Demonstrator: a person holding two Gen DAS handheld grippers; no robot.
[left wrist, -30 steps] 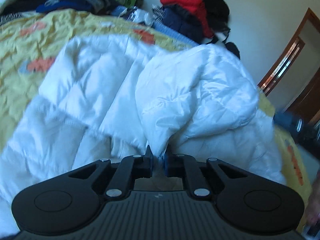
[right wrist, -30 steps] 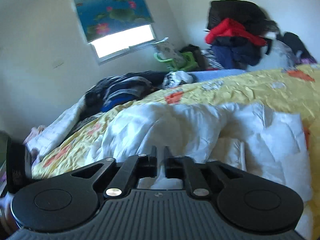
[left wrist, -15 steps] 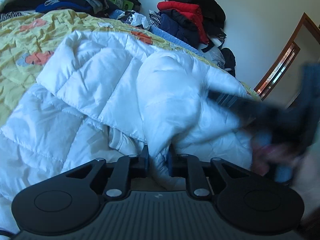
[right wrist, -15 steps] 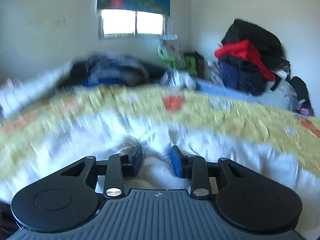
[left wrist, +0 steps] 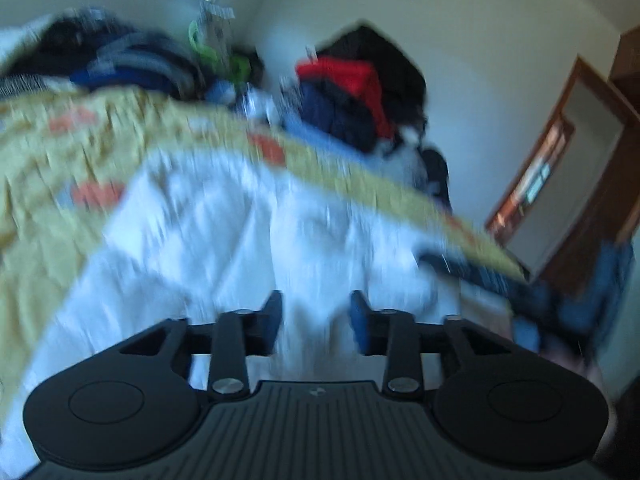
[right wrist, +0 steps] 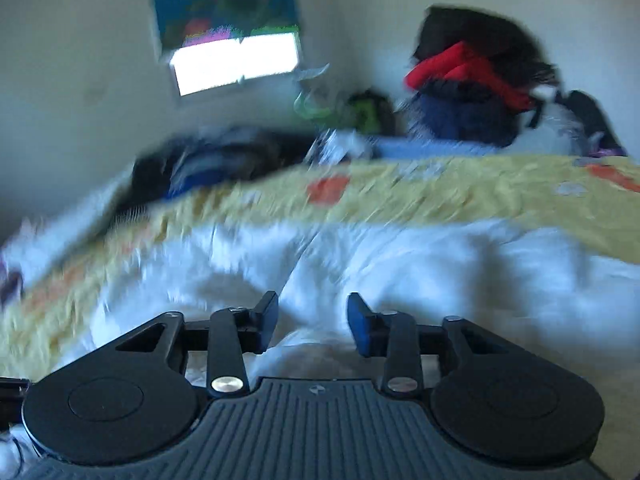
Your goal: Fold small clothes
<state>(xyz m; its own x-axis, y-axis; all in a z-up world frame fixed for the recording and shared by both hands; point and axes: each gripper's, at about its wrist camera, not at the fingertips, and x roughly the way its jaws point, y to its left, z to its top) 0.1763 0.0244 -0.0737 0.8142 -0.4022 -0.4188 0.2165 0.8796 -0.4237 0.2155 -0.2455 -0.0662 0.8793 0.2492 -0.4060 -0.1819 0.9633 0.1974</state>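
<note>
A white puffy quilted jacket (left wrist: pixel 224 232) lies spread on a yellow patterned bedspread (left wrist: pixel 48 152). It also shows in the right wrist view (right wrist: pixel 420 264). My left gripper (left wrist: pixel 316 320) is open just above the jacket's near edge, with white fabric showing between its fingers. My right gripper (right wrist: pixel 312 316) is open too, low over the jacket. Both views are motion-blurred. The other gripper shows as a dark blur at the right of the left wrist view (left wrist: pixel 500 276).
Piles of dark, blue and red clothes (left wrist: pixel 352 92) are stacked against the far wall, with more dark clothes (left wrist: pixel 120 60) at the back left. A window (right wrist: pixel 236 64) is in the far wall. A wooden door (left wrist: pixel 560 184) stands at the right.
Both grippers have opened and let go of the jacket. The raised fold of the jacket has dropped flat. Both cameras are moving fast and have tilted up.
</note>
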